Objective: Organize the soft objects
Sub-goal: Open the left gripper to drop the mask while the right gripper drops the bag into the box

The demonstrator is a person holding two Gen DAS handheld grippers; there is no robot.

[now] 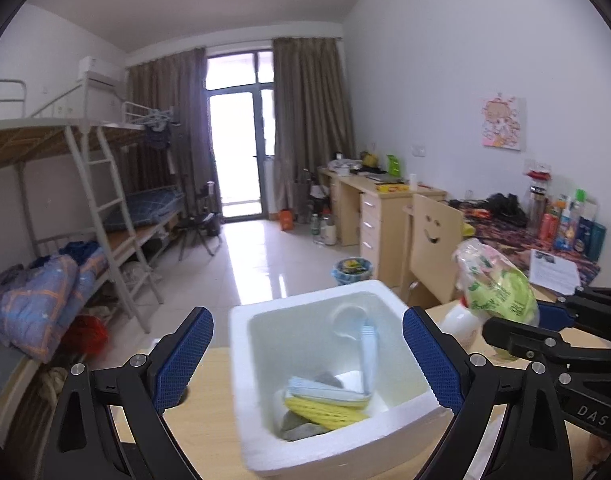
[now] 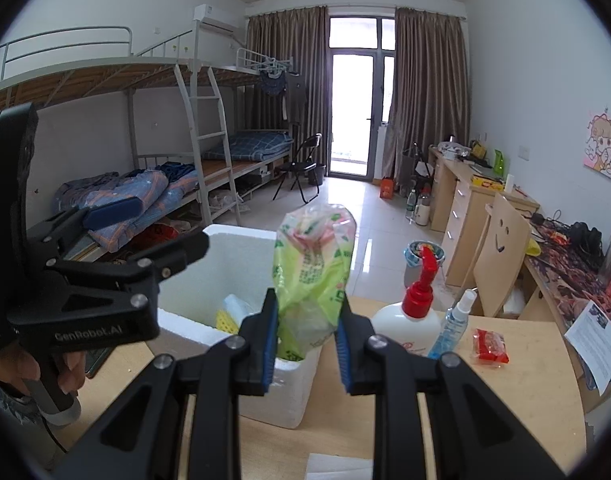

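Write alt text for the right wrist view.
The right gripper pinches a green plastic bag above a white foam box on a wooden table. The open left gripper hovers left; a pump bottle stands right.

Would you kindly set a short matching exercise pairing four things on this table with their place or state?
Things:
1. green plastic bag
2. yellow sponge cloth
3. red packet
4. left gripper

Place or state:
A. lying inside the white foam box
B. open, holding nothing
C. flat on the table, beside the spray bottle
D. pinched in the right gripper

Pairs: 1-D, 2-A, 3-C, 4-B
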